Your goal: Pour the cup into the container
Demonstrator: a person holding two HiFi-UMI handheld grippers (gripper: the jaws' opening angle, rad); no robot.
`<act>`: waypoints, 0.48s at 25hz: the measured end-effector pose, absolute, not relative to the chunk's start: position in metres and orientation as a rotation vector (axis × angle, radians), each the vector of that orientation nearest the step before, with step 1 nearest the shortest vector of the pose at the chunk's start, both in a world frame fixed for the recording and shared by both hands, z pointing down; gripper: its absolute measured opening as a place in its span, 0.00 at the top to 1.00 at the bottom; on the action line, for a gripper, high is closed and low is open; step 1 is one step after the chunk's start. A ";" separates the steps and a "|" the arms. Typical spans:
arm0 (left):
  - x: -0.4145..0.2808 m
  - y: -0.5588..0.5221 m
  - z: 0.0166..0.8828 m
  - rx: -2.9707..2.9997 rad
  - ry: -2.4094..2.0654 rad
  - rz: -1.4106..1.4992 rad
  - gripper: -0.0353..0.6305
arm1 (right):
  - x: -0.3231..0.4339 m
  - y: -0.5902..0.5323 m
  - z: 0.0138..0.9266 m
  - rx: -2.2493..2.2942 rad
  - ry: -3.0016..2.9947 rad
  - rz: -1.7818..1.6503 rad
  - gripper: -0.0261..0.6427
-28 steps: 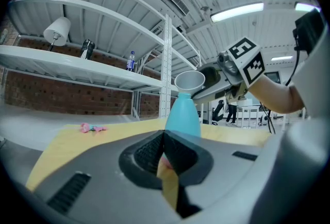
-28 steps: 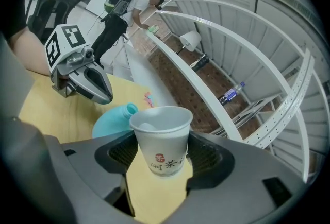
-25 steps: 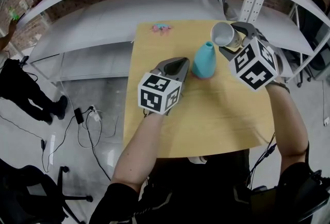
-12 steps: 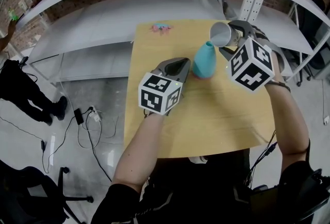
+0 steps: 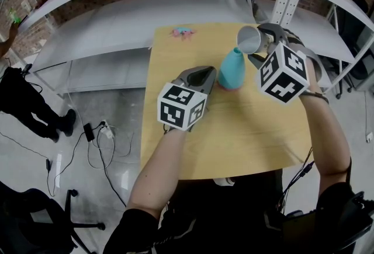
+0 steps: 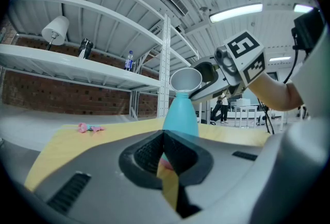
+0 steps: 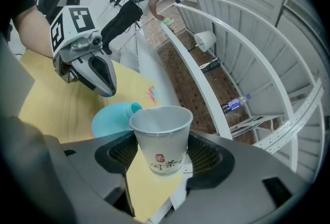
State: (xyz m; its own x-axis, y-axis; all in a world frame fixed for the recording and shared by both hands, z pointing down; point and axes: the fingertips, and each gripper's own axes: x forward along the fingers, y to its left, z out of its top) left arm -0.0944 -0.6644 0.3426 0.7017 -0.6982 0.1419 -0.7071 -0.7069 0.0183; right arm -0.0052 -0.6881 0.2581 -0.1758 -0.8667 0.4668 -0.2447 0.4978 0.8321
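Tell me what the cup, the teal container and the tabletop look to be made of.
The paper cup: thin white paper, matte, with rolled rim and printed red seal. The teal container: probably plastic or silicone; smooth, even colour, soft sheen, pink base. The tabletop: pale wood or wood-look laminate; faint grain, satin finish.

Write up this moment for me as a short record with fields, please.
Table: yellow top, with a small pink thing near its far edge
Container: teal, narrow neck, upright on the table
Cup: paper, tipped, rim just above the container's mouth; no stream visible
Right gripper: closed on the cup
Left gripper: jaws together, empty, beside the container's base
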 end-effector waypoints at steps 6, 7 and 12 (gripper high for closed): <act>-0.095 -0.664 0.342 2.831 -1.170 0.190 0.95 | -0.006 -0.689 0.259 0.941 -1.667 -0.752 0.50; -0.095 -0.664 0.342 2.832 -1.169 0.190 0.95 | -0.006 -0.689 0.258 0.939 -1.667 -0.752 0.50; -0.094 -0.664 0.342 2.834 -1.166 0.189 0.95 | -0.008 -0.689 0.258 0.929 -1.655 -0.762 0.50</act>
State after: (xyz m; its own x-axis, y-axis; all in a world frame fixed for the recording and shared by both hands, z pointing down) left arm -0.0942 -0.6643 0.3424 0.7044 -0.6957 0.1407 -0.7045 -0.7094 0.0194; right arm -0.0075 -0.6886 0.2581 -0.1564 -0.8667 0.4736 -0.2041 0.4975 0.8431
